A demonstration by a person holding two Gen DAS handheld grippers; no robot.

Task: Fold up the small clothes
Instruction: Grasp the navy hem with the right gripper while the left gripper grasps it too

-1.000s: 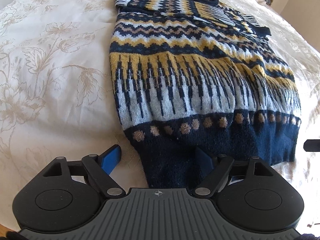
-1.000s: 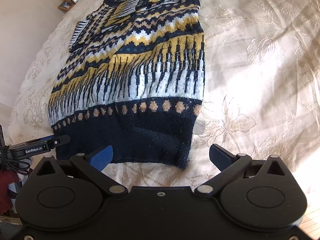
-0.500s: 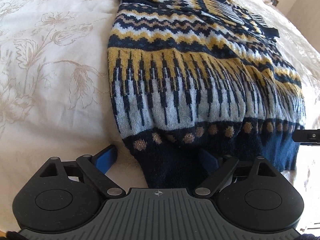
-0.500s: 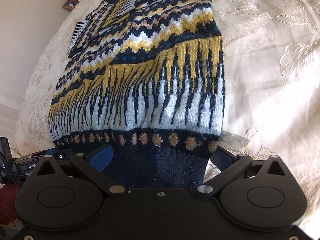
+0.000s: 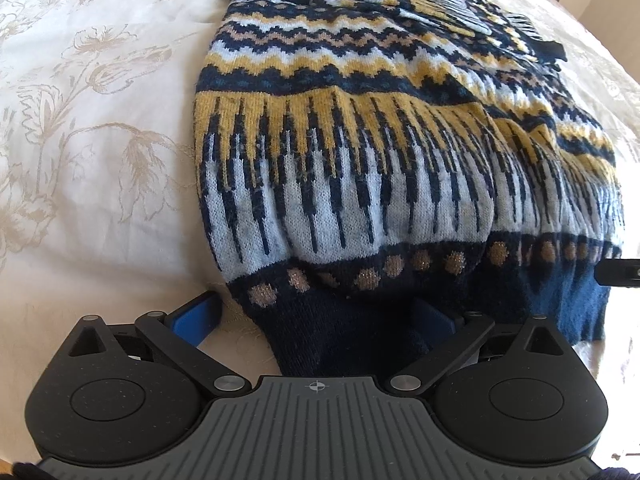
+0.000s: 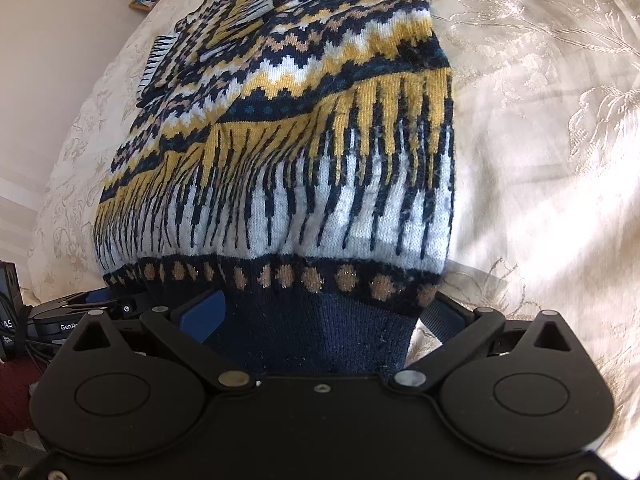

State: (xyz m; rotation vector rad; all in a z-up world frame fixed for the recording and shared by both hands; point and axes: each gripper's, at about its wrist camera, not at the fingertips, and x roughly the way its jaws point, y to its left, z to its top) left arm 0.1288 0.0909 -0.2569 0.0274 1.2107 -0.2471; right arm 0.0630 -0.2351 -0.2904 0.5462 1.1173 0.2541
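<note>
A knitted sweater (image 5: 360, 160) in navy, yellow and white zigzag bands lies flat on a cream floral bedspread (image 5: 100, 140), its navy hem toward me. My left gripper (image 5: 314, 320) is open, its blue fingers (image 5: 196, 316) straddling the hem's left corner. In the right wrist view the sweater (image 6: 300, 160) bulges up just above the hem. My right gripper (image 6: 320, 316) is open too, with the hem's right corner between its fingers (image 6: 200, 312). The cloth hides the inner pads of both grippers.
The bedspread (image 6: 540, 140) stretches wide on both sides of the sweater. The right gripper's tip (image 5: 618, 272) shows at the left wrist view's right edge. The left gripper's body (image 6: 80, 316) sits low left in the right wrist view. A picture frame (image 6: 146, 0) stands beyond the bed.
Both grippers have slid forward onto the hem, the right one from just short of it. The knit above the hem now bunches into a bulge. Finger spread looks unchanged.
</note>
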